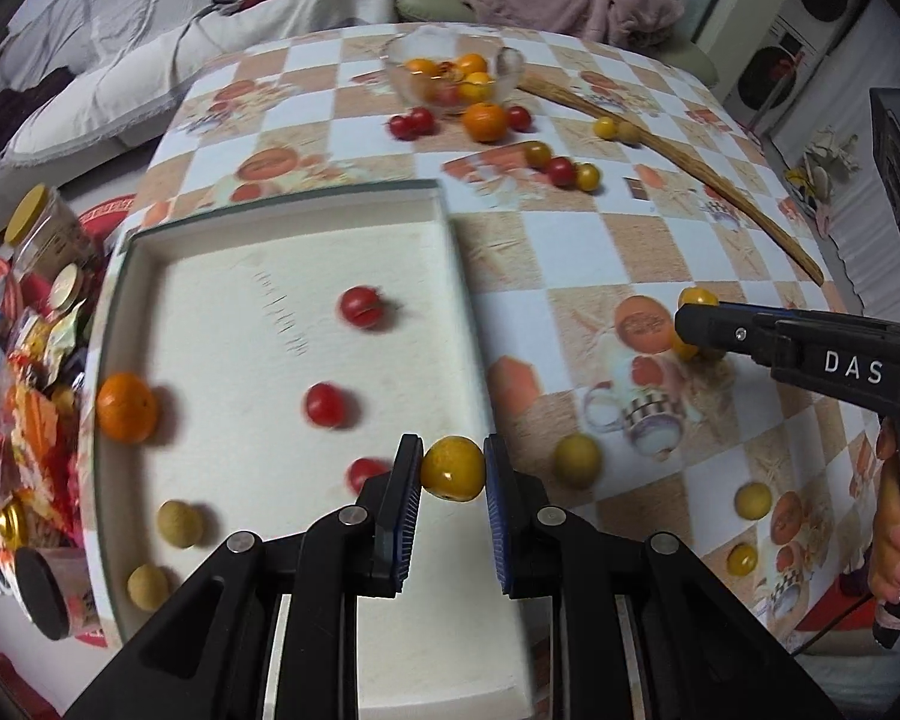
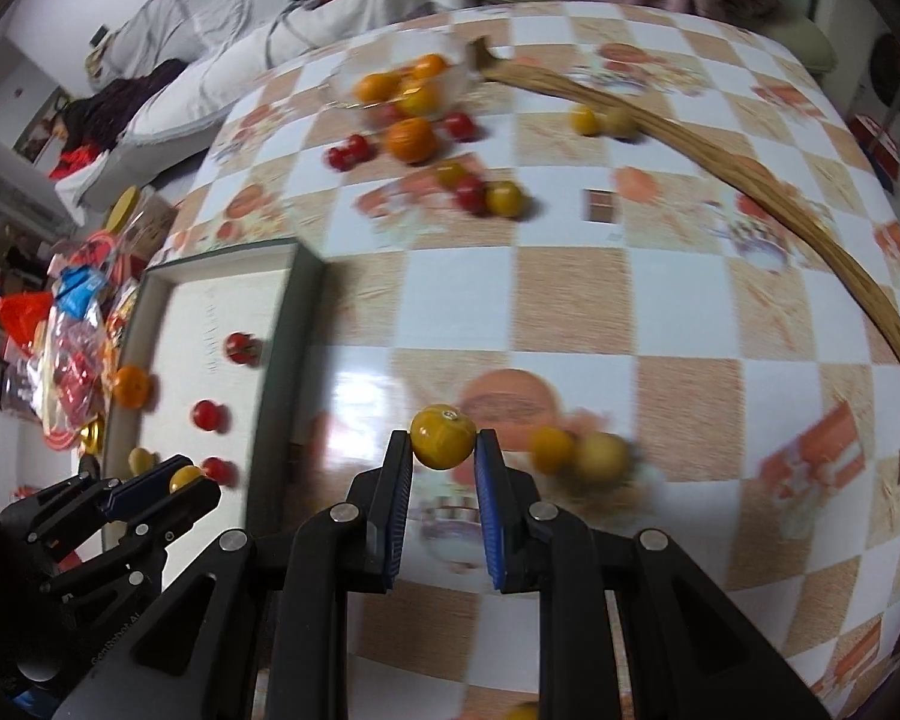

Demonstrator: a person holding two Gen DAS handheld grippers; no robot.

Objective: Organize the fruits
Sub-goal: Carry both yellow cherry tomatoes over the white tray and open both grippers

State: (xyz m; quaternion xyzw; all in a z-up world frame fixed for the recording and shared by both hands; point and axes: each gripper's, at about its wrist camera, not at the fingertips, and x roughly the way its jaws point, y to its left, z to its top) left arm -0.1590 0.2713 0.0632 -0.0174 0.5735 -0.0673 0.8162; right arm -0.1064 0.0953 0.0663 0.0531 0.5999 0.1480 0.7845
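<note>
My left gripper (image 1: 453, 468) is shut on a yellow tomato (image 1: 453, 469) above the right rim of the white tray (image 1: 258, 276). The tray holds three red tomatoes (image 1: 361, 307), an orange (image 1: 126, 407) and two pale longans (image 1: 179, 523). My right gripper (image 2: 443, 447) is shut on another yellow tomato (image 2: 443, 437) above the checkered table, right of the tray (image 2: 282, 360). The right gripper also shows in the left wrist view (image 1: 699, 324), and the left gripper in the right wrist view (image 2: 180, 483). A glass bowl (image 1: 453, 69) of fruit stands at the far side.
Loose tomatoes (image 1: 561, 171), an orange (image 1: 485, 121) and longans (image 1: 577, 461) lie scattered on the table. A long wooden stick (image 1: 708, 177) curves along the right. Snack packets and jars (image 1: 24, 360) crowd the left edge. A sofa with clothes lies behind.
</note>
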